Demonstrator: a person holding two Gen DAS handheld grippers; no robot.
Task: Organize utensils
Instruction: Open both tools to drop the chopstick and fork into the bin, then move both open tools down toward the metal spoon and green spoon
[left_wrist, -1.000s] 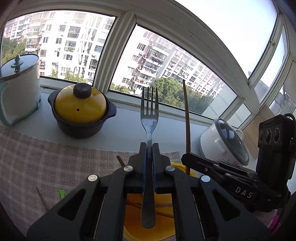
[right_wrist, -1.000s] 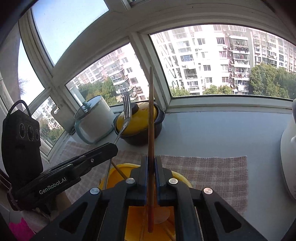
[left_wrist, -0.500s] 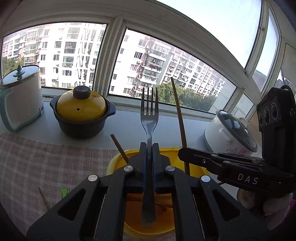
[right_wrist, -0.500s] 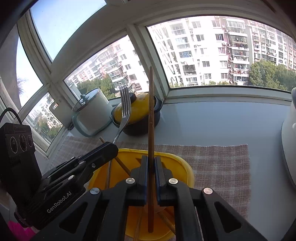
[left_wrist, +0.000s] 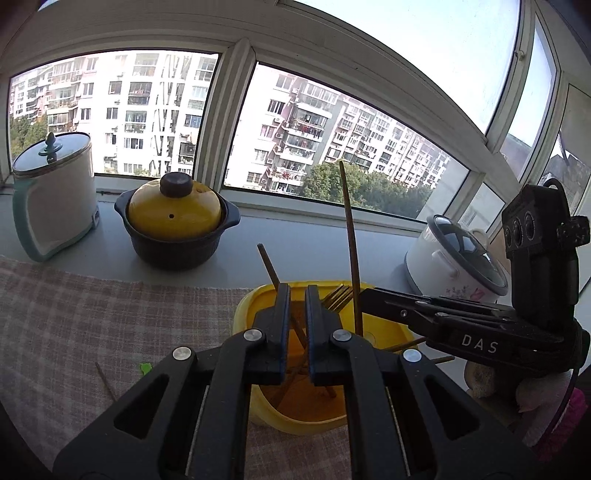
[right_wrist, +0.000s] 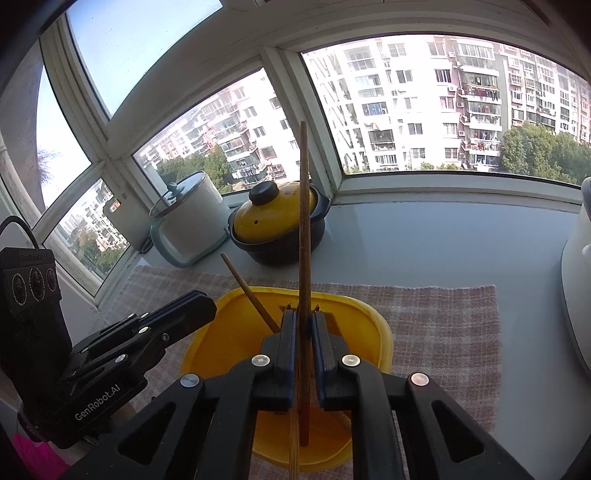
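The left gripper (left_wrist: 297, 295) has its jaws apart over the yellow tub (left_wrist: 258, 299), the right gripper (right_wrist: 303, 325) is clamped on a chopstick (right_wrist: 303, 221), and a yellow-lidded pot (left_wrist: 173, 225) stands behind.

Casserole (left_wrist: 176, 229), kettle (left_wrist: 55, 195) — checked cloth (left_wrist: 92, 317).

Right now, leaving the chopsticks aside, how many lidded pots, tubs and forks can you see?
Lidded pots: 3 (white pot, yellow-lidded pot, white cooker)
Tubs: 1 (yellow tub)
Forks: 1 (fork, inside the tub)
Total: 5
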